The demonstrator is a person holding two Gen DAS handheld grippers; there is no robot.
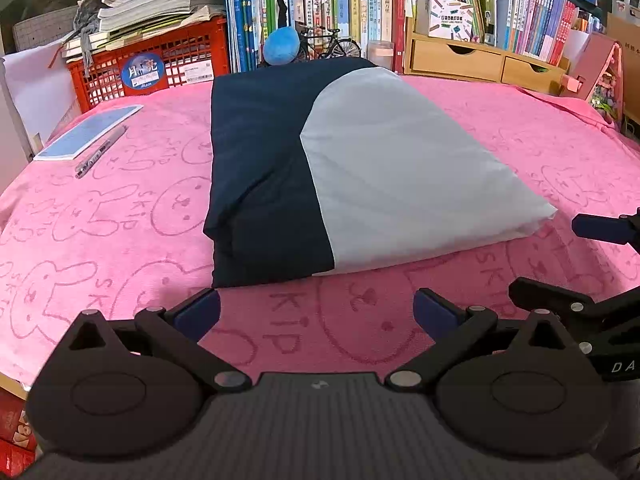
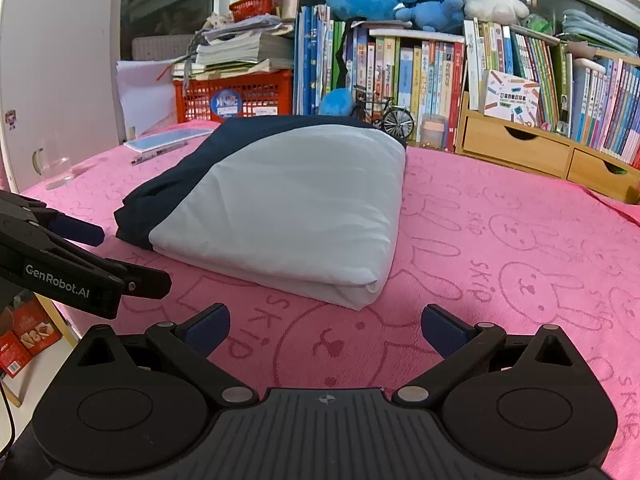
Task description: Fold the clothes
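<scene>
Both grippers hover low at the bottom of frame over the pink rabbit-print towel (image 1: 120, 208) covering the bench, the left gripper (image 1: 316, 314) and right gripper (image 2: 326, 326) each with fingers apart and empty. One folded navy-and-white garment (image 1: 320, 168) lies mid-frame. Upper left, one red plastic crate (image 1: 160, 64) carries stacked papers.

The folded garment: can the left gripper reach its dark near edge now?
Probably yes. The left gripper is open and faces the folded garment, with only bare pink towel between. The right gripper stays off to the side.
</scene>
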